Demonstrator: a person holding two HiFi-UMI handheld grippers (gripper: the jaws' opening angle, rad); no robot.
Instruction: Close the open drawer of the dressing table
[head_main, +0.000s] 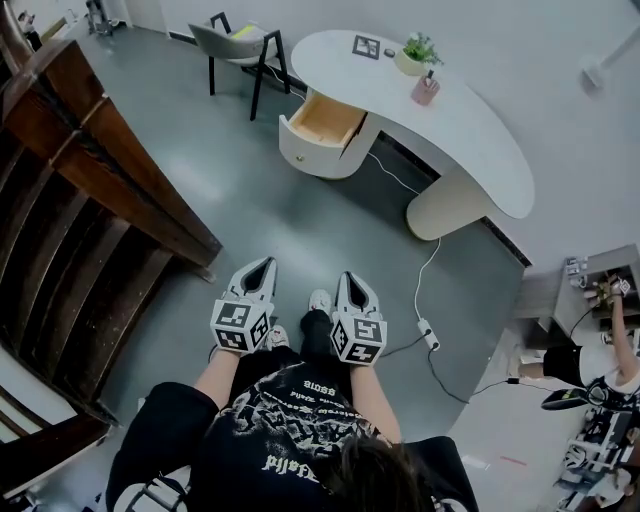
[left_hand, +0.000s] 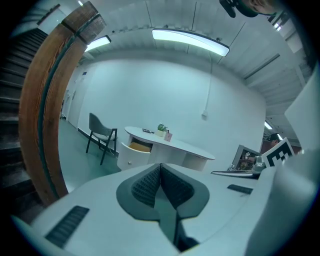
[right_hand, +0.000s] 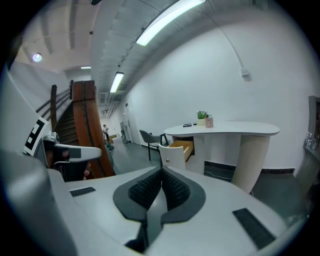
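Observation:
A white curved dressing table (head_main: 470, 130) stands against the far wall, its drawer (head_main: 320, 130) pulled out and showing a bare wooden inside. The same drawer (left_hand: 134, 151) (right_hand: 176, 151) appears small and distant in both gripper views. My left gripper (head_main: 264, 266) and right gripper (head_main: 350, 280) are held side by side close to my body, well short of the table, pointing toward it. Both have their jaws pressed together with nothing between them. In its own view the left gripper (left_hand: 160, 166) is shut, as is the right gripper (right_hand: 161, 171).
A grey chair (head_main: 238, 48) stands left of the table. On the tabletop sit a potted plant (head_main: 415, 52), a pink cup (head_main: 426, 90) and a marker card (head_main: 366, 46). A wooden staircase (head_main: 90, 190) rises at the left. A cable with power strip (head_main: 428, 333) lies on the floor to the right.

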